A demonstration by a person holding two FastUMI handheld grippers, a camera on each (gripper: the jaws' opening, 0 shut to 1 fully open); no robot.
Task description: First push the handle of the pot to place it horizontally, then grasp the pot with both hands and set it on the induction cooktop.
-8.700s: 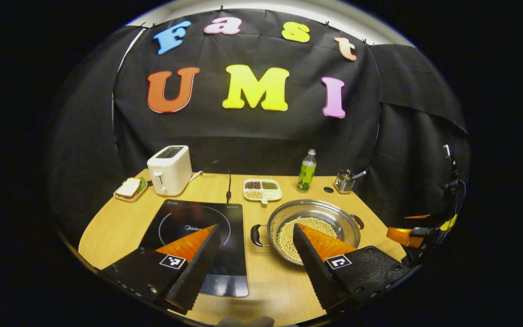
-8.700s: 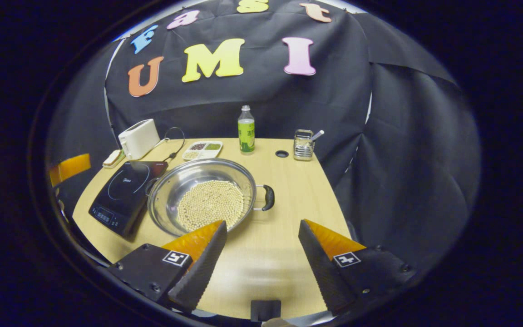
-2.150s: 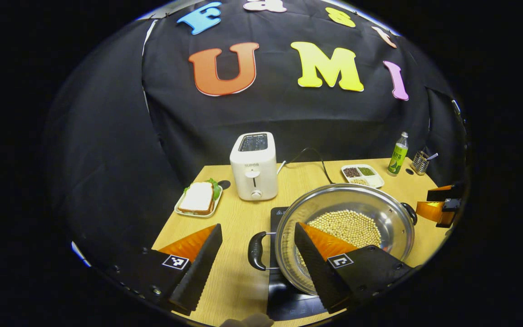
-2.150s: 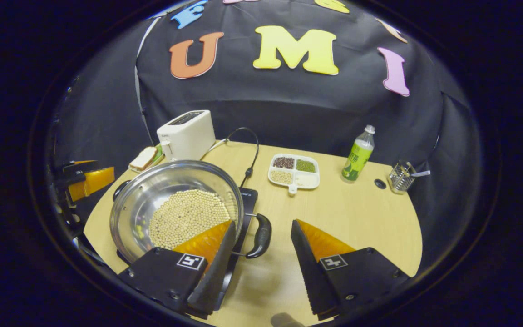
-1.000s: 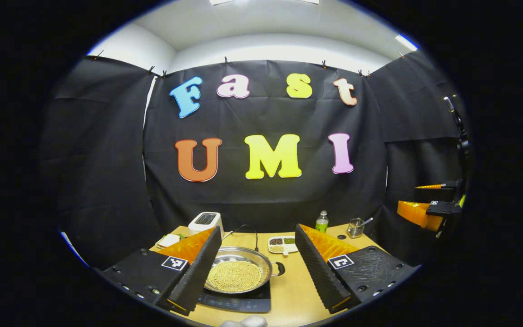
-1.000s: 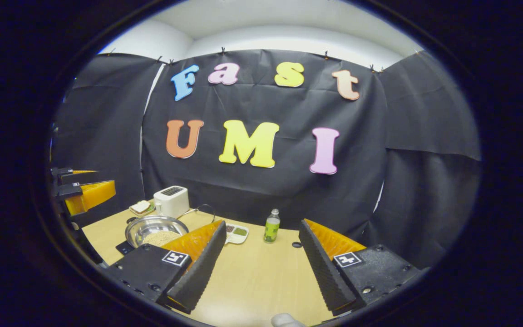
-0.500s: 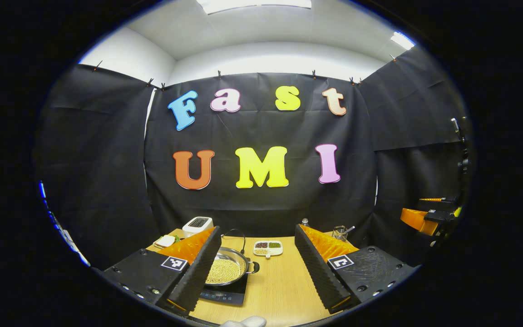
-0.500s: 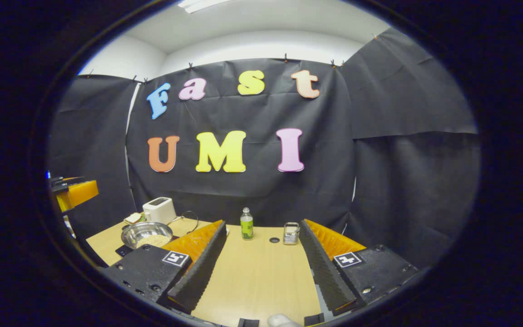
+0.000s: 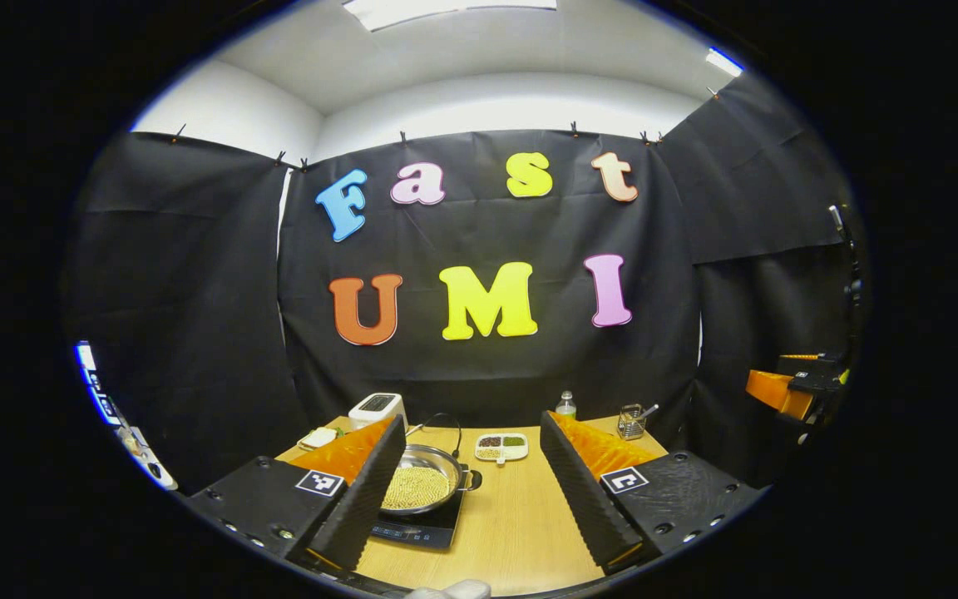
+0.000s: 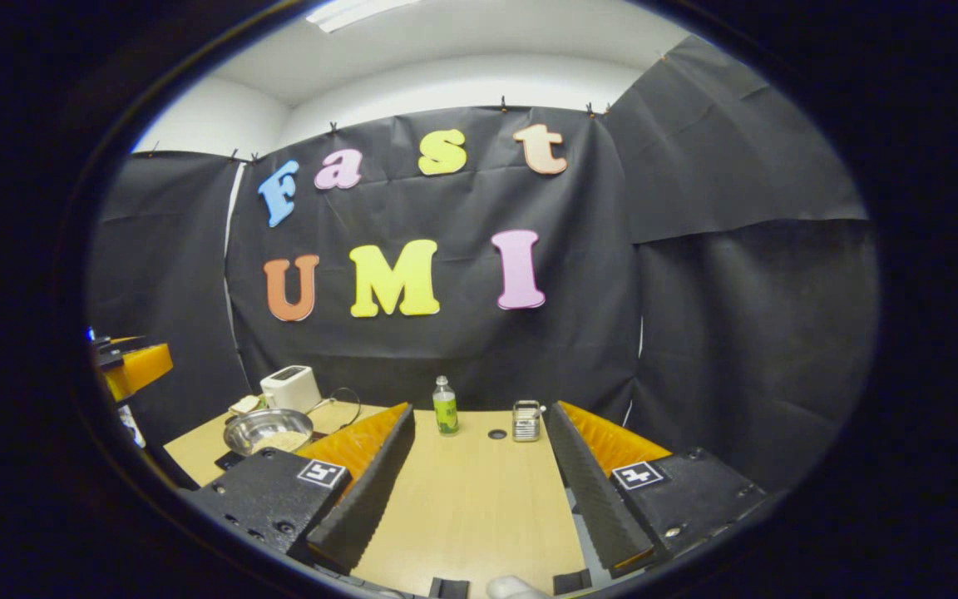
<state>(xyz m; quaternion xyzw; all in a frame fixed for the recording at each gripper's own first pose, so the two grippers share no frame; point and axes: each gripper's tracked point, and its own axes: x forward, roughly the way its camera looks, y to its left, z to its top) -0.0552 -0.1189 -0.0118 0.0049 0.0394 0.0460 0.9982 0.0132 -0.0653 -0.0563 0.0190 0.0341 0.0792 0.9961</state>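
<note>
I see the pot (image 9: 417, 484) sitting on the induction cooktop (image 9: 421, 529), full of little pale beans. One black handle (image 9: 471, 480) sticks out on the side of the pot toward the snack tray (image 9: 501, 447). My left gripper (image 9: 474, 487) is up above the table (image 9: 512, 532), away from the pot, with its fingers spread wide and nothing between them. My right gripper (image 10: 479, 478) is far from the pot too, fingers spread wide, holding nothing. Behind the pot stands the white toaster (image 9: 377, 408). A plate with a sandwich (image 9: 318, 438) is beside the toaster. The green bottle (image 10: 445, 408) and the wire holder (image 10: 525, 421) stand far from the pot, at the back of the table.
</note>
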